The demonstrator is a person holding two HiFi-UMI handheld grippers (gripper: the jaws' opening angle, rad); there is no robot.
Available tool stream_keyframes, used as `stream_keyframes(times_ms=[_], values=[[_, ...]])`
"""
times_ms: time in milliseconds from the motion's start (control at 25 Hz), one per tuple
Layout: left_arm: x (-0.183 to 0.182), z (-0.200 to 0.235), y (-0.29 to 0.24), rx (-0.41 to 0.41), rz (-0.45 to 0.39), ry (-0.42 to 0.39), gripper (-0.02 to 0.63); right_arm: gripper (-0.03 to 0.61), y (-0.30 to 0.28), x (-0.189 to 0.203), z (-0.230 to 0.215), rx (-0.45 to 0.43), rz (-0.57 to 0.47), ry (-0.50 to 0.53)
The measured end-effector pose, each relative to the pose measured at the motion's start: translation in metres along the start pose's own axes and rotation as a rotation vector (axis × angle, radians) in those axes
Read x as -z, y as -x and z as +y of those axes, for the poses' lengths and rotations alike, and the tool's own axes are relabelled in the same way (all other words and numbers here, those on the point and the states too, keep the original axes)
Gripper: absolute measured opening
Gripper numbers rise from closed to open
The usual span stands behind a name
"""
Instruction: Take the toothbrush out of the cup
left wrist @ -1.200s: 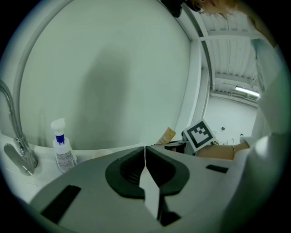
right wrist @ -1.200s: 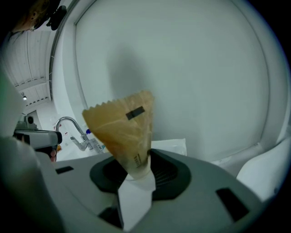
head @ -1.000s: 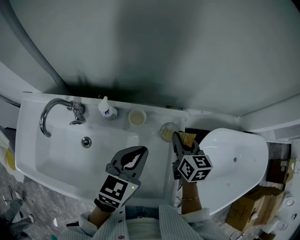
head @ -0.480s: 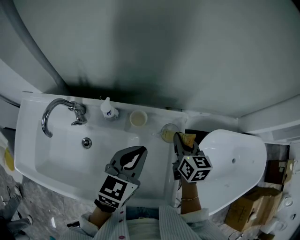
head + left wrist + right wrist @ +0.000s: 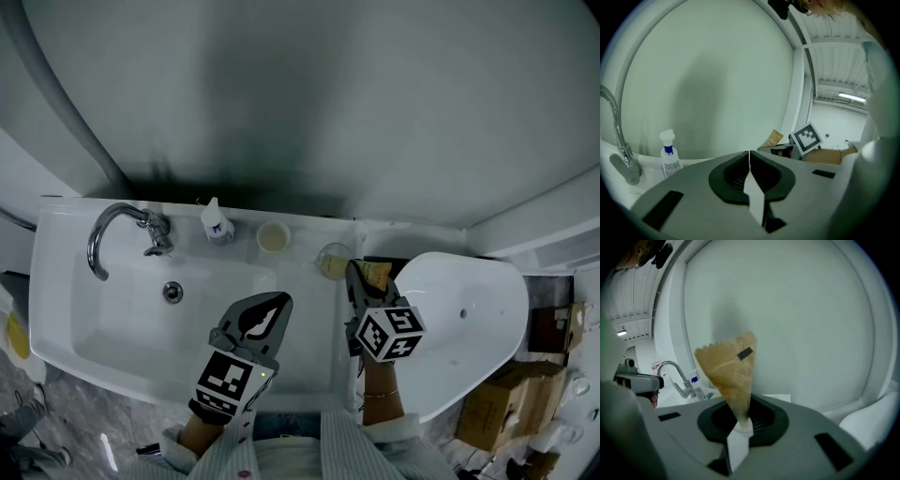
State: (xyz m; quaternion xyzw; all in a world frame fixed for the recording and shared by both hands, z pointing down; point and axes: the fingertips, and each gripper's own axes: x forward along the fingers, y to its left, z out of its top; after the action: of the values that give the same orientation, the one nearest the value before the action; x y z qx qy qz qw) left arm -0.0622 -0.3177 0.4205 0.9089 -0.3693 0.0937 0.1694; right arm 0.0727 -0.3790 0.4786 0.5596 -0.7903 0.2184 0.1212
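Both of my tools were over the front of the sink (image 5: 122,323), well apart from each other. My left gripper (image 5: 749,158) hung above the basin near its front edge, its jaws pressed together with nothing between them. My right gripper (image 5: 742,422) was over the sink's right edge, pinching the narrow end of the toothbrush (image 5: 731,373), which sat in a tan paper sleeve with a small dark mark near its wide, jagged top. That wide end pointed away from me toward the wall. From above, the sleeve lay just beside the clear cup (image 5: 332,260), which stood at the sink's back right corner; I could not tell whether the two touched. Along the back edge stood a small beige pot (image 5: 273,236), then a spray bottle (image 5: 216,225) with a blue neck, and the faucet (image 5: 111,230) curved over the basin at the back left corner. Right of the sink was a white oval fixture (image 5: 469,328), with a cardboard box (image 5: 497,408) beyond it on the floor.
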Motion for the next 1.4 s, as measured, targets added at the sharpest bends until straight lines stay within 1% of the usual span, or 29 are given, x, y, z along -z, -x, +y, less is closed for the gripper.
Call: stream_keyframes(times_ms=[240,440,680,960,1160,1400], values=[[0.000,-0.009,0.013,0.040,-0.009,-0.014,0.021,0.046,0.021,-0.015,0.011,0.033,-0.055,0.032],[0.000,-0.018,0.026,0.075,-0.015,-0.038,0.021,0.046,0.047,-0.031,0.021,0.059,-0.124,0.039],[-0.003,-0.032,0.040,0.088,-0.038,-0.063,0.021,0.046,0.078,-0.041,0.036,0.056,-0.192,0.036],[-0.006,-0.063,0.062,0.074,-0.077,-0.097,0.021,0.046,0.114,-0.032,0.052,-0.001,-0.223,0.018],[-0.004,-0.090,0.073,0.040,-0.089,-0.112,0.021,0.046,0.145,-0.019,0.065,-0.074,-0.236,0.006],[-0.001,-0.140,0.086,0.017,-0.109,-0.128,0.021,0.046,0.188,-0.002,0.078,-0.167,-0.229,0.005]])
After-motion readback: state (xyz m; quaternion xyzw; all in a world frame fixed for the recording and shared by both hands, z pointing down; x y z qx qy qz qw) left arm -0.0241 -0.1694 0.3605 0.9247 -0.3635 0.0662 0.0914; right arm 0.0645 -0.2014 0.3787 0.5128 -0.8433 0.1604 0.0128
